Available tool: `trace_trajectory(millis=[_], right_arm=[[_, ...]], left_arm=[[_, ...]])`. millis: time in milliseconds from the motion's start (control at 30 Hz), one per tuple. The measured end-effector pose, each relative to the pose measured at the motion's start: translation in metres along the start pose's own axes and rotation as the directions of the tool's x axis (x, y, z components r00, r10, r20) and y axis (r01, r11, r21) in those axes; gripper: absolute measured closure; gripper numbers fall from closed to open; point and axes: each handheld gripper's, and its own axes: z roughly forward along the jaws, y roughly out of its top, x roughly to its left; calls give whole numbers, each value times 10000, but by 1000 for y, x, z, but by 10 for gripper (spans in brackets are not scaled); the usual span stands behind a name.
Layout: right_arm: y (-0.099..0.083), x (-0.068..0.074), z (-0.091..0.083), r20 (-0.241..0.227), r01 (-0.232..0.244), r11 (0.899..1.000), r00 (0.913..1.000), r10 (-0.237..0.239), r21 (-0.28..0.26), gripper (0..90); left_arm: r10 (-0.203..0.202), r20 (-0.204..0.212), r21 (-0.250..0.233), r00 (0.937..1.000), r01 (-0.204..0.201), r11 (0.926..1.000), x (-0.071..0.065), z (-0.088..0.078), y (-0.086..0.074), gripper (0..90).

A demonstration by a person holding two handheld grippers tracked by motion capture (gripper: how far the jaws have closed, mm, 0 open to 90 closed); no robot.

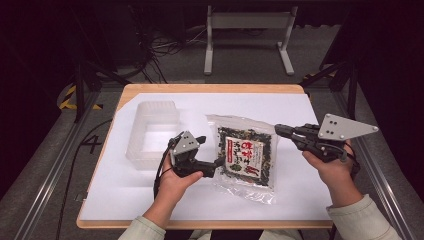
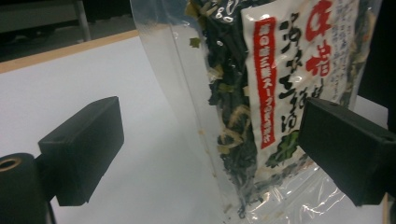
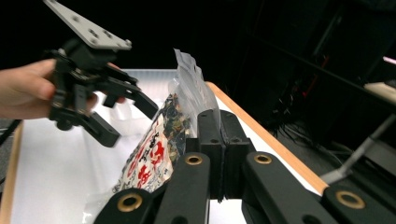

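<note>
While right gripper [image 3: 219, 154] pinches seaweed bag [image 1: 245, 155], left gripper [image 2: 205, 154] gapes.

one seaweed packet [image 1: 245, 156], one clear plastic tub [image 1: 150, 134], two tongs [image 1: 210, 152]

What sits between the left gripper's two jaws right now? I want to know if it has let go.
The clear edge of the seaweed packet stands between the open jaws of the left gripper; in the left gripper view neither pad presses it.
</note>
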Motion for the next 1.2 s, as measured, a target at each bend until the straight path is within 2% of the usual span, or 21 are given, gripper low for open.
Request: trace_trajectory(millis=[233,333,433,567,700,967,1200], right_arm=[[6,10,0,-244,268,9993,9993,-274,-256,898],[8,13,0,-355,342,9988,9987,-355,-357,898],[8,14,1,-468,367,9985,9982,-386,-411,897],[8,14,1,-508,331,9984,9981,-355,-466,897],[6,13,0,-539,238,9985,9982,-265,-494,897],[4,12,0,-556,124,9986,9983,-152,-515,897],[2,11,-1,-569,80,9986,9983,-110,-527,896]], left_arm=[[120,200,-405,9997,-111,9991,-1,5,-4,92],[268,16,-644,9996,-266,9976,-3,7,-6,143],[347,372,-797,9987,-317,9963,-6,11,-6,194],[406,666,-831,9970,-350,9959,-8,12,-5,212],[177,975,-894,9951,-89,9960,-5,10,-5,251],[298,1004,-874,9945,-211,9960,-5,9,-5,287],[307,1323,-933,9907,-184,9955,-5,9,-6,337]])
